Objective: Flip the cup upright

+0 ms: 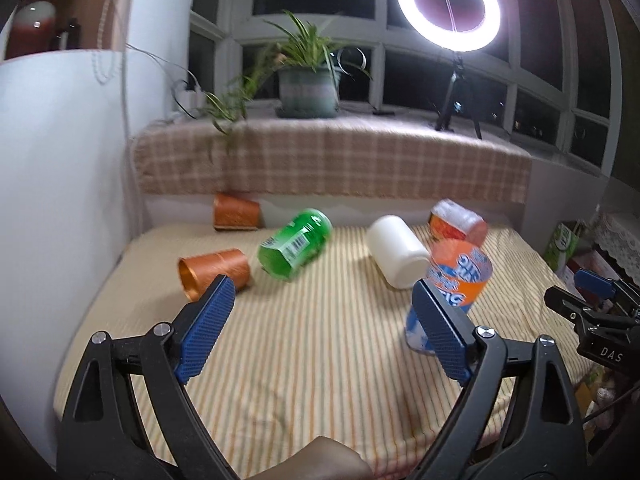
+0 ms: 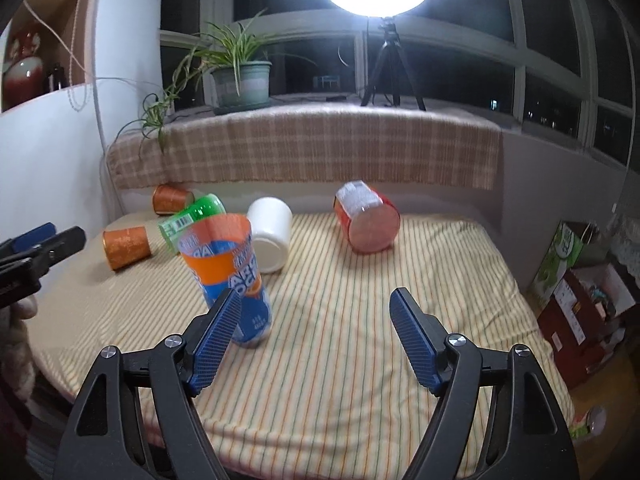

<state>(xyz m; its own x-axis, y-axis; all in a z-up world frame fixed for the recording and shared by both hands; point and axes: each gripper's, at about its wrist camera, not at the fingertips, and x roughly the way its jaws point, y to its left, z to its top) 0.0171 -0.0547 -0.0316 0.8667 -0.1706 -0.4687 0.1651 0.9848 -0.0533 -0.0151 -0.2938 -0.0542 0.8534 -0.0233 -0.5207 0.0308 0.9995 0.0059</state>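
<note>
Orange-and-blue cup (image 2: 228, 276) stands mouth-up on the striped cloth (image 2: 340, 320), leaning a little.

Your right gripper (image 2: 316, 314) is level and low over the cloth, fingers spread wide with nothing held; the cup is just beyond its left finger (image 2: 214, 344), and you can't tell if they touch. Your left gripper (image 1: 322, 300) sits at the same height, also wide open and empty, with the cup (image 1: 452, 288) behind its right finger (image 1: 442, 332). Farther back lie two copper cups (image 1: 214, 274), a green can (image 1: 294, 244), a white cup (image 1: 398, 258) and a red cup (image 2: 368, 218), all on their sides.
</note>
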